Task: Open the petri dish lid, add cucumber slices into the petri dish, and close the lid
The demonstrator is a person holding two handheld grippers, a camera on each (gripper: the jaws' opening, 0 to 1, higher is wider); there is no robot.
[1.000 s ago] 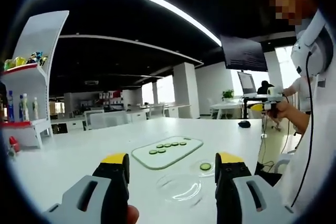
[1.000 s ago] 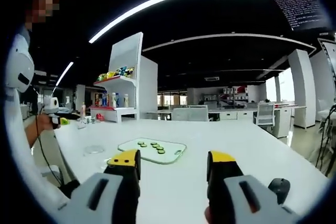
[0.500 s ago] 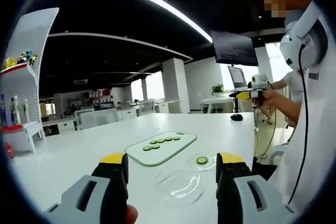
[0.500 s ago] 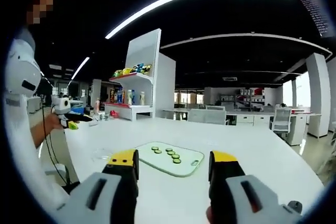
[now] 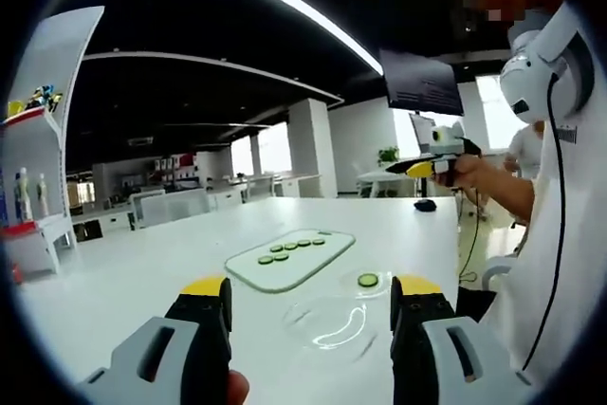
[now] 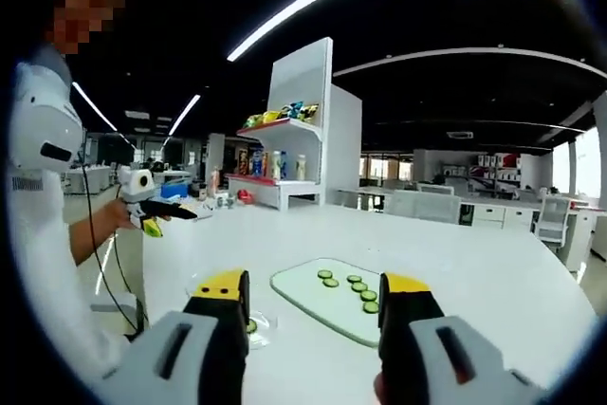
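Observation:
A pale cutting board [image 5: 289,259] carries a row of several cucumber slices [image 5: 290,247]. Nearer to me lies a clear petri dish [image 5: 368,282] with one slice in it. An empty clear lid [image 5: 330,322] rests on the table beside that dish. My left gripper [image 5: 311,291] hovers just short of the lid, open, with nothing between its yellow-tipped jaws. The right gripper [image 5: 424,167] is held up in a hand at the right. In the right gripper view my right gripper [image 6: 313,286] is open above the board [image 6: 327,303], with the dish [image 6: 254,326] half hidden behind its left jaw.
The white table [image 5: 123,282] stretches far around the board. A computer mouse [image 5: 425,204] lies at its far right. A white shelf unit [image 6: 289,154] holds bottles and snacks. The person's white sleeve and a black cable [image 5: 555,234] hang at the right.
Both cameras have shifted. The right gripper view has swung so the board sits nearer and the dish shows behind the left jaw. Both pairs of jaws stay apart; nothing on the table has moved.

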